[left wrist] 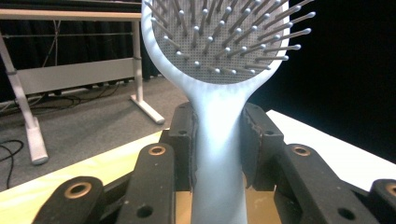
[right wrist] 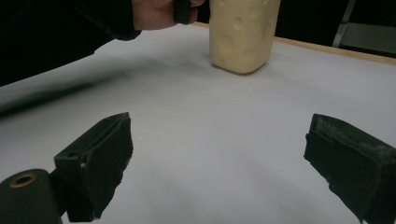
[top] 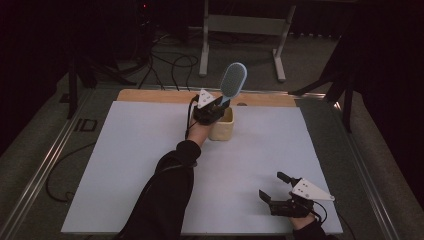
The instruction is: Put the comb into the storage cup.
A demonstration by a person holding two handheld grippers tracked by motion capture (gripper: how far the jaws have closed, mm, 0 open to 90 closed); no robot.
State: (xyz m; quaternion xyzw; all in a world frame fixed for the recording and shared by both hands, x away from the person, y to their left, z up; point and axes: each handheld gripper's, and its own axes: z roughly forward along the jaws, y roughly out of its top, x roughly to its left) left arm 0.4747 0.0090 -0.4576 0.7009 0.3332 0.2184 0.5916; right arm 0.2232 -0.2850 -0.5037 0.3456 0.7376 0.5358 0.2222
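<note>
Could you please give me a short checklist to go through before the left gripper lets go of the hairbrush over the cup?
1. Left gripper around the handle of the hairbrush: ok, a pad sits on each side of the handle, though whether they press on it is hard to tell.
2. Hairbrush upright, bristle head up: ok, slightly tilted in the high view.
3. Handle end inside the cup: cannot tell, the gripper hides the rim.
4. Cup standing upright on the white table sheet: ok.
5. Right gripper clear of the cup: ok, jaws open, resting near the front edge.
</note>
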